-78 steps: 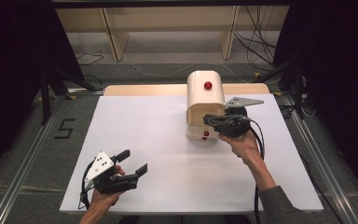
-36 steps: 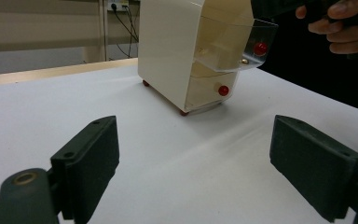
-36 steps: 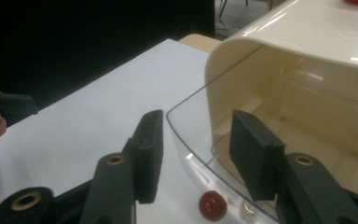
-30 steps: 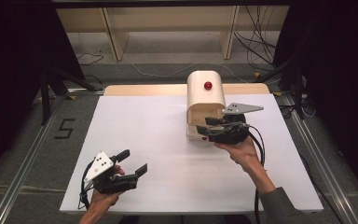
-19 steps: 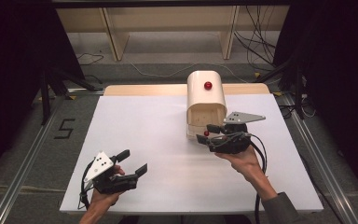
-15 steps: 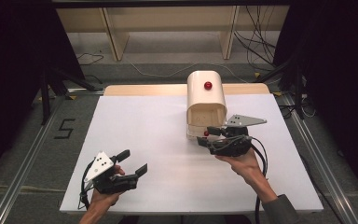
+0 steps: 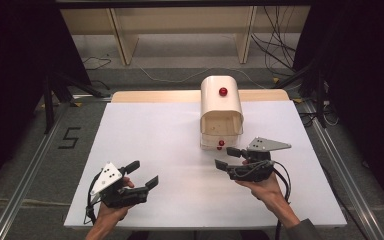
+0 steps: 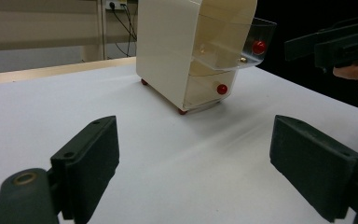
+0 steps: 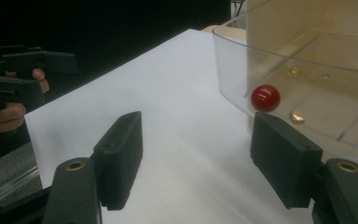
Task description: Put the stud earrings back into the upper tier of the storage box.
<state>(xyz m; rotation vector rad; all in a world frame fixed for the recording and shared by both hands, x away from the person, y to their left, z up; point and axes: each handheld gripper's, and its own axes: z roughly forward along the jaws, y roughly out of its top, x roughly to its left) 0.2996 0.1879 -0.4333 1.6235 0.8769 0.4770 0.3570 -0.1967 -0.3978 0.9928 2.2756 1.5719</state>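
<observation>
A cream box with an arched top and a red knob on top stands at the back of the white board. Its clear upper drawer is pulled out, with a red knob on its front; a lower drawer knob sits below. My right gripper hovers just in front of the box. Its jaws have just been opening, stand open, and have nothing between them. My left gripper rests open and empty near the front left.
A wooden table edge shows behind the board. Shelf legs and cables lie on the floor beyond. A "5" mark sits on the floor at left. Metal rails run along both sides.
My right gripper has drawn back from the box's front toward the person and lower, and its jaws have spread apart. The left gripper has stayed put.
</observation>
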